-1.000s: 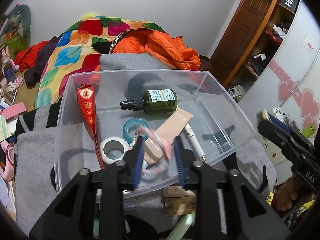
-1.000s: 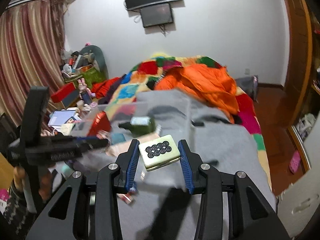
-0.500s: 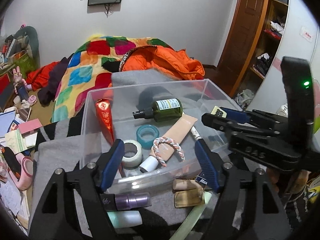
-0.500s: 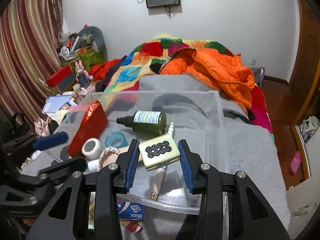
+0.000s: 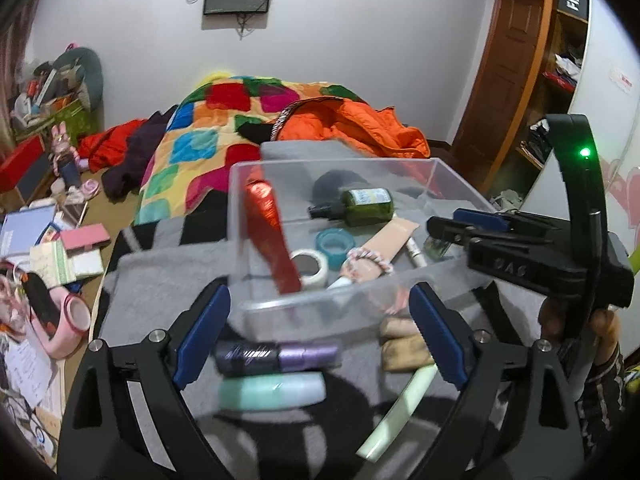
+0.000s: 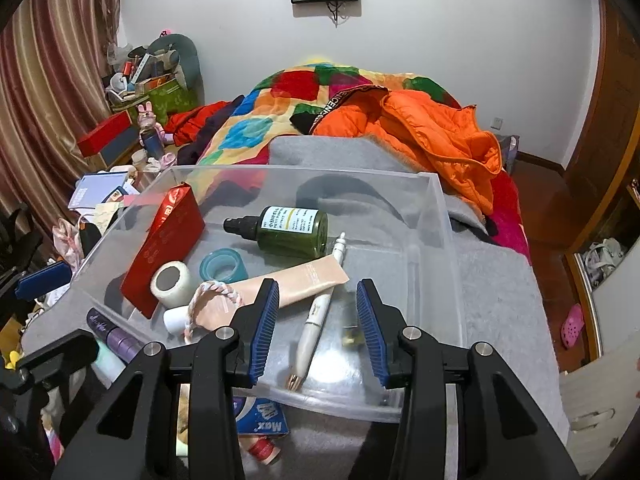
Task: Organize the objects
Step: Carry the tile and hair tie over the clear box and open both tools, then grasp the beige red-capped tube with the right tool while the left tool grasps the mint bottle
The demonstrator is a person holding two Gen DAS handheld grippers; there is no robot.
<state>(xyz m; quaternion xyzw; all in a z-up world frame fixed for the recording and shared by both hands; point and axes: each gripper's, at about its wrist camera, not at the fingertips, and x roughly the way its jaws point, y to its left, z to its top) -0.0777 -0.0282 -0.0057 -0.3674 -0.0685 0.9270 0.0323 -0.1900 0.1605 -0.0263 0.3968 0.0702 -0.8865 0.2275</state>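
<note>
- Bedroom backdrop: grey blanket is covering the bed end, with a clear plastic bin sitting on it.
- Left gripper: hovering wide apart and empty, just before the bin's near wall, above a purple tube lying crosswise on the blanket.
- Red box: leaning tilted at the bin's left side; stiff card, probably light.
- Tape roll and teal ring: lying just beside the box.
- Green spray bottle: lying flat, long axis left-right, nozzle pointing left; likely rigid and slick, best taken across the body.
- White pen: pointing away, roughly front-to-back.
- Right gripper: hanging spread and empty over the bin's near right part.
</note>
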